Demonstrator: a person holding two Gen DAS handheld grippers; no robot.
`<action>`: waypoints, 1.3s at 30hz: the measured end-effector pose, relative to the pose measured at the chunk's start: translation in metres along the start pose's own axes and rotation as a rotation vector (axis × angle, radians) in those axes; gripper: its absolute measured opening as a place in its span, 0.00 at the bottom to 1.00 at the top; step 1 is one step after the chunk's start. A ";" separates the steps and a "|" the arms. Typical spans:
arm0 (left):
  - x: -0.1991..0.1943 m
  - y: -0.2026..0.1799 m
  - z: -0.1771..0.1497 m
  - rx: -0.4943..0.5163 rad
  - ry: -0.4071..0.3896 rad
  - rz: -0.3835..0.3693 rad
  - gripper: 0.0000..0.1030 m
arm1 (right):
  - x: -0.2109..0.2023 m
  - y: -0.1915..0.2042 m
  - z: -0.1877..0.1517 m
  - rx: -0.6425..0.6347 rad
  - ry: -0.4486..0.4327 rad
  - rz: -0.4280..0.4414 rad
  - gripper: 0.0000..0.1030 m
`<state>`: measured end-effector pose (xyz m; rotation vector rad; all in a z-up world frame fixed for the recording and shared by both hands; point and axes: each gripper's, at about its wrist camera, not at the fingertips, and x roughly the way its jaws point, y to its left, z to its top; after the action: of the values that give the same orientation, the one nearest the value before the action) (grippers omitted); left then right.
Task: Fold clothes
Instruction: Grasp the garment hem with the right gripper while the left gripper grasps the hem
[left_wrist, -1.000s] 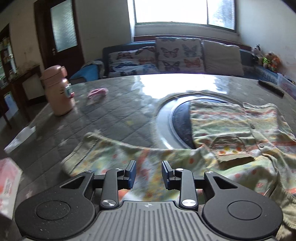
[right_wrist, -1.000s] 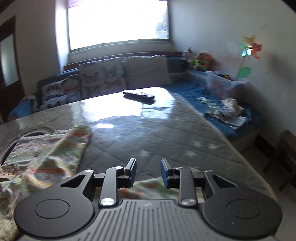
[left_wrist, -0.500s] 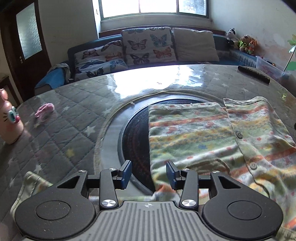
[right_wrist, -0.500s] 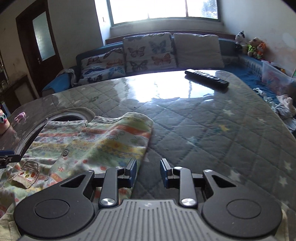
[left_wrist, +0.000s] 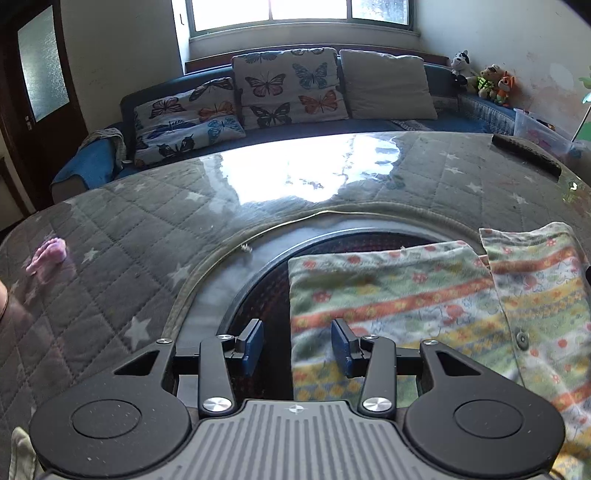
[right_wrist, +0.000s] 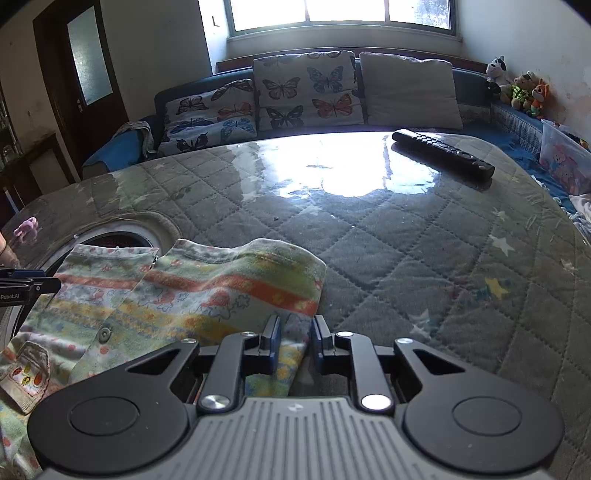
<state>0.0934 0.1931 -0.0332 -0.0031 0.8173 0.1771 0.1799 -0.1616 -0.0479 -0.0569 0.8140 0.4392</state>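
Note:
A child's shirt (left_wrist: 406, 295) with orange, yellow and green stripes and buttons lies flat on the table, partly over a round dark inset (left_wrist: 258, 295). My left gripper (left_wrist: 297, 347) is open, low over the shirt's left edge, which runs between its fingers. In the right wrist view the shirt (right_wrist: 207, 288) shows a small pocket at the lower left. My right gripper (right_wrist: 295, 339) is open with its jaws narrow, and the shirt's right edge sits bunched in the gap. The left gripper (right_wrist: 22, 286) peeks in at that view's left border.
A grey quilted table cover (right_wrist: 424, 258) with stars, glossy near the window, stretches around the shirt. A black remote (right_wrist: 443, 153) lies at the far right. A small pink thing (left_wrist: 48, 254) rests far left. A sofa with butterfly cushions (left_wrist: 291, 88) stands behind the table.
Both grippers have moved forward onto the shirt, the left one to its left edge, the right one to its right edge. The right jaws have narrowed around the fabric; the left stay wide.

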 end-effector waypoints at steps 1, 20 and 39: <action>0.001 0.000 0.001 -0.002 -0.001 -0.006 0.42 | 0.001 0.000 0.001 -0.002 0.000 -0.001 0.16; 0.002 0.005 0.001 0.026 -0.097 0.095 0.00 | 0.021 0.022 0.019 -0.085 -0.025 -0.031 0.02; -0.012 0.014 -0.011 0.046 -0.087 0.070 0.61 | 0.032 0.033 0.030 -0.144 -0.013 -0.057 0.13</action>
<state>0.0748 0.2043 -0.0308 0.0762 0.7345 0.2225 0.2068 -0.1136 -0.0466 -0.2100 0.7651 0.4427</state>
